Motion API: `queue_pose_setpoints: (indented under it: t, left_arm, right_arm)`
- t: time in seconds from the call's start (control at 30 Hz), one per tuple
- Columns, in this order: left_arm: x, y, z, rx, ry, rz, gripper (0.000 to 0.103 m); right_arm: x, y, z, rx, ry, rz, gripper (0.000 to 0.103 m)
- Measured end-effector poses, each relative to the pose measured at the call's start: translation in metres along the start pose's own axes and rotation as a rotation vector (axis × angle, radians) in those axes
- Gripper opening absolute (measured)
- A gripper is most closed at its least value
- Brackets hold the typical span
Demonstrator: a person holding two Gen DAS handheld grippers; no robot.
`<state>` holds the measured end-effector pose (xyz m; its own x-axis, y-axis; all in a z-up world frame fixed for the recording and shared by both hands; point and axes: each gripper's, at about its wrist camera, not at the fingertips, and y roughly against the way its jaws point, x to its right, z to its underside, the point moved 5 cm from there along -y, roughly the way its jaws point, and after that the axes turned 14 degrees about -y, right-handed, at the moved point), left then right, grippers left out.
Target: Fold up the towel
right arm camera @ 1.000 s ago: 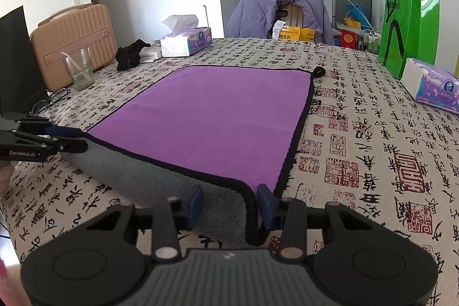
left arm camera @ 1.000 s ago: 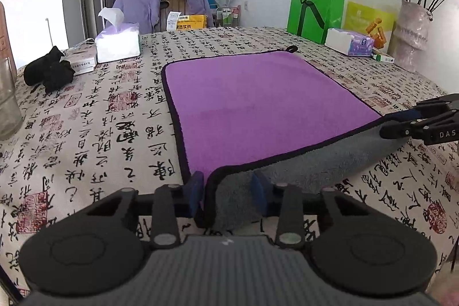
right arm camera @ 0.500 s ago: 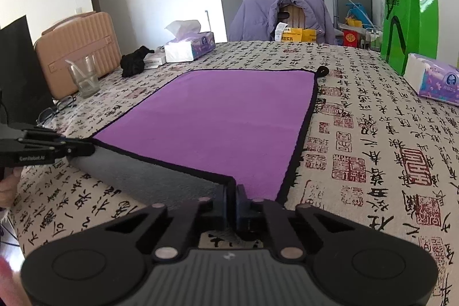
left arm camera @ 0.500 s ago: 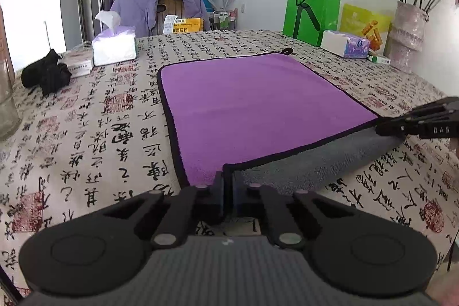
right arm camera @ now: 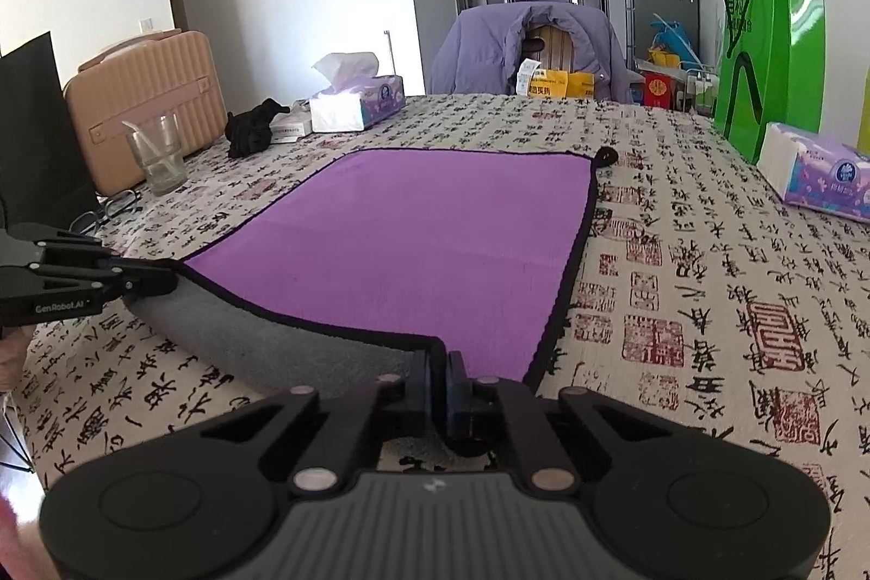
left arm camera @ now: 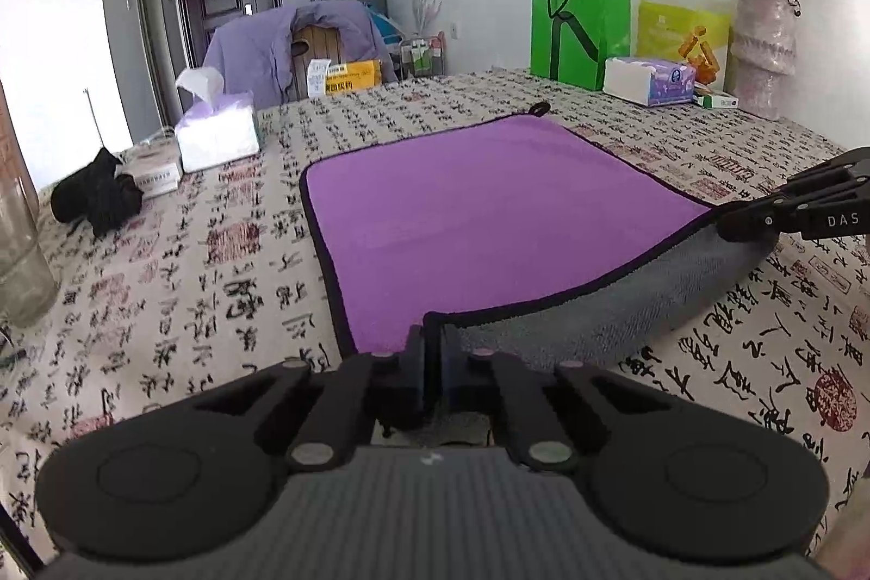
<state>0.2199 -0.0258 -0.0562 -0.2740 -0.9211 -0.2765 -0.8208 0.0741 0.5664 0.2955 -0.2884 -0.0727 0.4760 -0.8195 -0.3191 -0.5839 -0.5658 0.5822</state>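
Observation:
A purple towel [left arm camera: 489,210] with a black border and grey underside lies on the patterned tablecloth; it also shows in the right wrist view [right arm camera: 413,248]. My left gripper [left arm camera: 433,351] is shut on the towel's near left corner. My right gripper [right arm camera: 439,370] is shut on the near right corner. Both corners are lifted off the table, so the near edge hangs up and shows its grey underside [left arm camera: 598,308]. The right gripper appears at the right of the left wrist view [left arm camera: 761,221], the left gripper at the left of the right wrist view [right arm camera: 130,278].
A tissue box [left arm camera: 217,134], a black cloth [left arm camera: 98,194] and a glass [right arm camera: 157,156] stand to the left. A green bag [left arm camera: 576,9], a tissue pack [left arm camera: 647,80] and a flower vase [left arm camera: 761,47] stand at the right. A chair with a purple jacket [right arm camera: 533,47] is beyond the table.
Both grippers closed on the towel's near corners, then lifted them, raising the near edge higher off the table.

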Motion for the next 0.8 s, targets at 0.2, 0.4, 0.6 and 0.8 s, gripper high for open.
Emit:
queue_pose_setpoints:
  t: [0.2,0.4,0.6,0.8]
  left_arm:
    - [0.0,0.002,-0.008,0.015,-0.042,-0.024,0.005]
    - [-0.002,0.001,-0.016,0.029,-0.07,-0.051,0.006]
    - [-0.007,-0.002,-0.023,0.037,-0.087,-0.062,0.006]
    - [-0.012,-0.005,-0.031,0.043,-0.096,-0.067,0.006]
  right_arm:
    - [-0.001,0.002,-0.005,0.017,0.0,0.004,0.004]
    - [-0.002,0.004,-0.012,0.033,0.005,0.008,0.004]
    - [-0.002,0.004,-0.021,0.046,0.006,0.017,0.004]
    - [-0.002,0.001,-0.03,0.055,0.011,0.023,0.004]
